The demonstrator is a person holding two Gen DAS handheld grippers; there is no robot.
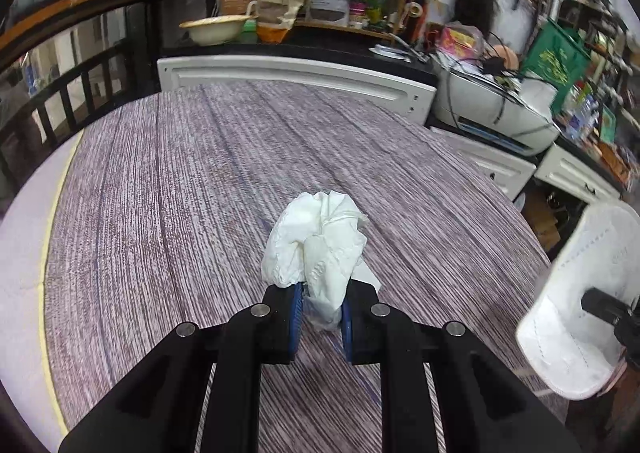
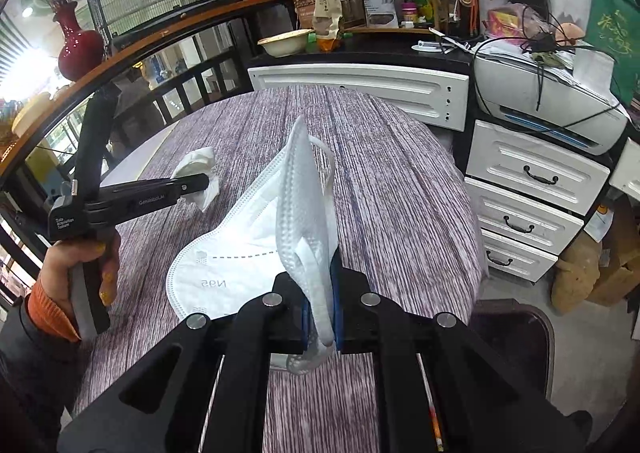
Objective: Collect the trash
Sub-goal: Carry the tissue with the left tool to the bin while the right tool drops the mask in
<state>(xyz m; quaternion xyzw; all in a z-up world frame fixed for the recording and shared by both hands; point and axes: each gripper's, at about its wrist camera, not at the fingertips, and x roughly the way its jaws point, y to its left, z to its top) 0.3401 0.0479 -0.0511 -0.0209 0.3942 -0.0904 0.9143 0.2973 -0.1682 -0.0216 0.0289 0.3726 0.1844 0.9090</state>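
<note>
- White crumpled tissue (image 1: 316,245) sat clamped in our left gripper (image 1: 320,317), jaws together, lifted clear of the tabletop (image 1: 200,181) for carrying.
- Our right gripper (image 2: 320,317) pinched the mask (image 2: 248,249) by its folded edge, so it hung free.

Crumpled paper tissue (image 1: 316,241), matt woodgrain table (image 1: 180,193)

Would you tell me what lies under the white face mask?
Beneath the face mask, pinched in the right gripper, only the striped tablecloth shows. The patch directly under its cup is covered from view.
</note>
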